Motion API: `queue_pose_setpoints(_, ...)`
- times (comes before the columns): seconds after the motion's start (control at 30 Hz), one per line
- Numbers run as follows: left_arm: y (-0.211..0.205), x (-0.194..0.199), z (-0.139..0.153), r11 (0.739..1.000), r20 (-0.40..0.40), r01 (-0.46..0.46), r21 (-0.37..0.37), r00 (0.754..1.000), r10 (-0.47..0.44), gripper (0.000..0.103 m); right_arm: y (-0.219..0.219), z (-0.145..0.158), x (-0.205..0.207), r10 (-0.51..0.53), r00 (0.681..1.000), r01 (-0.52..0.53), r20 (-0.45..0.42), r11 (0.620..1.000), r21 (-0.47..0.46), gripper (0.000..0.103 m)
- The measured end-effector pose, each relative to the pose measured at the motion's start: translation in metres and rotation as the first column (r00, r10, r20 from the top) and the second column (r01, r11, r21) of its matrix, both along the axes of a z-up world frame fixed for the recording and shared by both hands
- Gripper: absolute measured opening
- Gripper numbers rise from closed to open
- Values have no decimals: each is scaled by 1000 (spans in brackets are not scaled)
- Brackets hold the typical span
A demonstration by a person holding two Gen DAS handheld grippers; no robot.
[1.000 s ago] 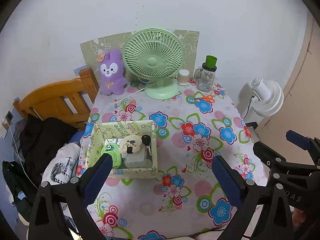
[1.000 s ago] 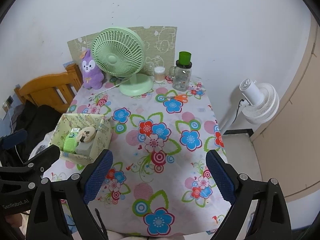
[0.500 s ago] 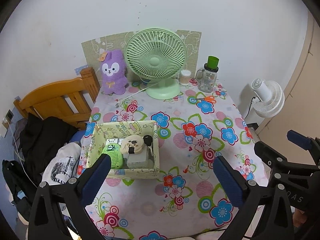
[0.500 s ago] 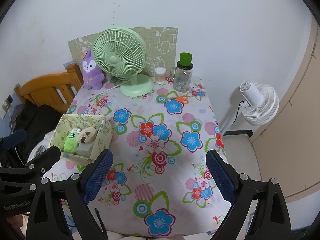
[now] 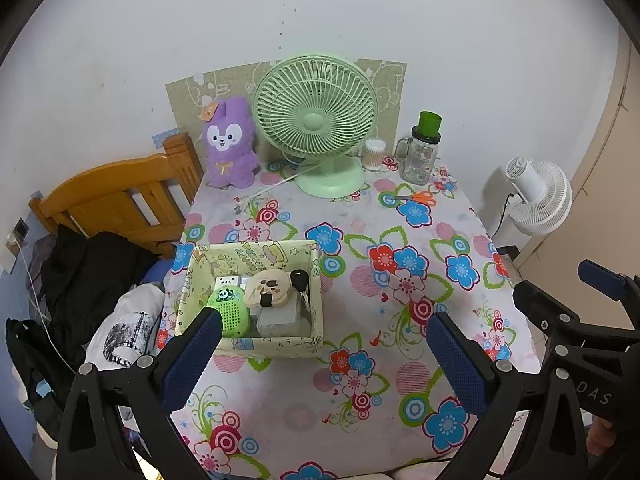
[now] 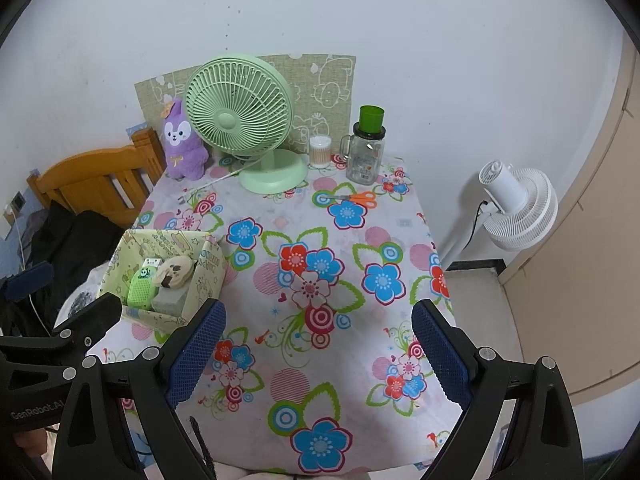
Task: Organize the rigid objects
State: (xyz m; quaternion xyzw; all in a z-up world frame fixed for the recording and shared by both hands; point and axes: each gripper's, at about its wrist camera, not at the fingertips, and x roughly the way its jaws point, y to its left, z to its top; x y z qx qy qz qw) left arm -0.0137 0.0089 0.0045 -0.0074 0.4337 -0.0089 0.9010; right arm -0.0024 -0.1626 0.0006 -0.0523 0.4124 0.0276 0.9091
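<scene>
Left gripper (image 5: 322,354) and right gripper (image 6: 318,346): both wide, holding nothing. Pale patterned fabric box (image 5: 280,342) at nine o'clock, near floral-clothed table (image 6: 352,380) edge.

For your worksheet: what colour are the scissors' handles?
Orange; the scissors show best in the right wrist view.

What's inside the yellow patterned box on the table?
The box holds a green speaker, white plug, tan plush, car key and grey case. Anything beneath them is hidden.
</scene>
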Motion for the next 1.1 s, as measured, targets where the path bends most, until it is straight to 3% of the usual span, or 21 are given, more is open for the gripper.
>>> queue_pose_setpoints(1.1,1,3,1,1000,1,-1,5,1000,1,103,5,1,1,-1,1000,1,5,1000,0,96)
